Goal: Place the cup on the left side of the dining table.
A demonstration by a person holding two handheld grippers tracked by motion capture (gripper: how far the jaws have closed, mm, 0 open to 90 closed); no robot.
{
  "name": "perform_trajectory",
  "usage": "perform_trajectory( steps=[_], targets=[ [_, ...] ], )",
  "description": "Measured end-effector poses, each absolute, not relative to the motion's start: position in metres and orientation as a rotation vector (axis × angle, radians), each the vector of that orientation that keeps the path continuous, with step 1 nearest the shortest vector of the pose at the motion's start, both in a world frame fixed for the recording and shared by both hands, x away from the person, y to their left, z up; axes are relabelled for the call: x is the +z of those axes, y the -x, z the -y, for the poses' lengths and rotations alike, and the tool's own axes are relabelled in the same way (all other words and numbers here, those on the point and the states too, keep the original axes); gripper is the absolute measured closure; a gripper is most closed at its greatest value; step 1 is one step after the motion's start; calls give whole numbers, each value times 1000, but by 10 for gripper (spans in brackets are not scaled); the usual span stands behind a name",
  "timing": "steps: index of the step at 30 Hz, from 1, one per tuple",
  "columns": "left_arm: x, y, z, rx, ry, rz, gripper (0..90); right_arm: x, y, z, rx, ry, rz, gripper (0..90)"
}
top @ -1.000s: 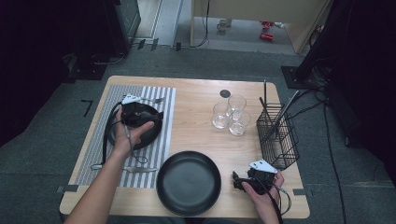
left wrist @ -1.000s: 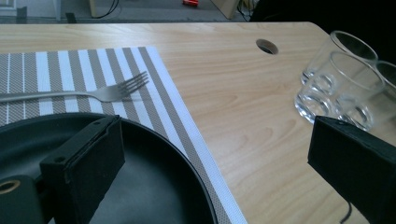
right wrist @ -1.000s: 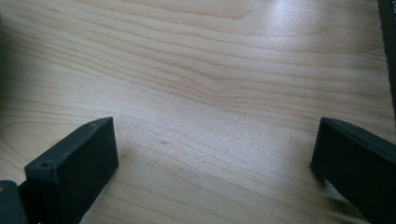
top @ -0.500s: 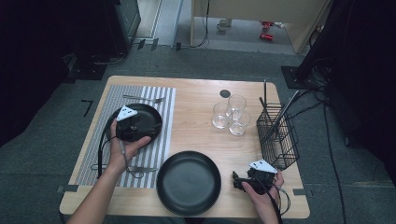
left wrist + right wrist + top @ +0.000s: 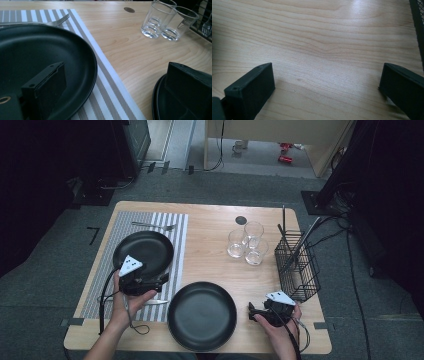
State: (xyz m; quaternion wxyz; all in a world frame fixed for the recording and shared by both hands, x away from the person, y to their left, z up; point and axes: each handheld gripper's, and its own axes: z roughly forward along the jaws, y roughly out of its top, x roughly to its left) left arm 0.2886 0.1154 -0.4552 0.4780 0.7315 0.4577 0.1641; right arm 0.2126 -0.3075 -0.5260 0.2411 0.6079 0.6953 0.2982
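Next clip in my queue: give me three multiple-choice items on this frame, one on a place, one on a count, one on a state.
1. Where does the fork lie?
A. on the striped placemat
B. in the wire basket
C. on the near black plate

2. How many clear glasses stand on the table?
A. one
B. three
C. five

3. How do the left tongs stand?
A. open, holding nothing
B. shut on a glass
C. shut on the fork

Answers:
1 A, the fork rests at the mat's far edge.
2 B, the high view shows three grouped together.
3 A, the left gripper view shows both jaws wide apart.
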Motion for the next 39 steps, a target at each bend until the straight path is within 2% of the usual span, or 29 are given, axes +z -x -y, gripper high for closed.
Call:
perform_trajectory(
  steps=[5,6,7,10,13,18,20,28,32,39],
  targets=[
    [-457,-278,-120,403,-1776,-1117,39,-526,-209,306,818,-1660,-1896,26],
    [-457,-274,-122,401,-1773,-1116,39,-525,-207,305,826,-1657,-1892,75],
    [-459,-269,-124,405,-1772,-1112,39,-524,-201,301,851,-1633,-1867,170],
    [-462,-262,-127,374,-1781,-1110,38,-520,-198,295,893,-1588,-1859,201],
    [-466,-257,-132,370,-1793,-1115,39,-508,-194,286,991,-1486,-1840,307],
    [-477,-251,-139,375,-1815,-1127,39,-491,-200,271,1091,-1404,-1838,411],
    [-482,-248,-141,390,-1830,-1123,39,-486,-206,267,1130,-1384,-1826,484],
    [-490,-245,-149,364,-1832,-1141,39,-468,-246,249,1121,-1337,-1845,549],
    [-493,-243,-153,374,-1836,-1140,39,-455,-274,239,1121,-1320,-1857,649],
    [-498,-244,-157,378,-1853,-1152,39,-444,-315,241,1109,-1364,-1836,730]
  ],
)
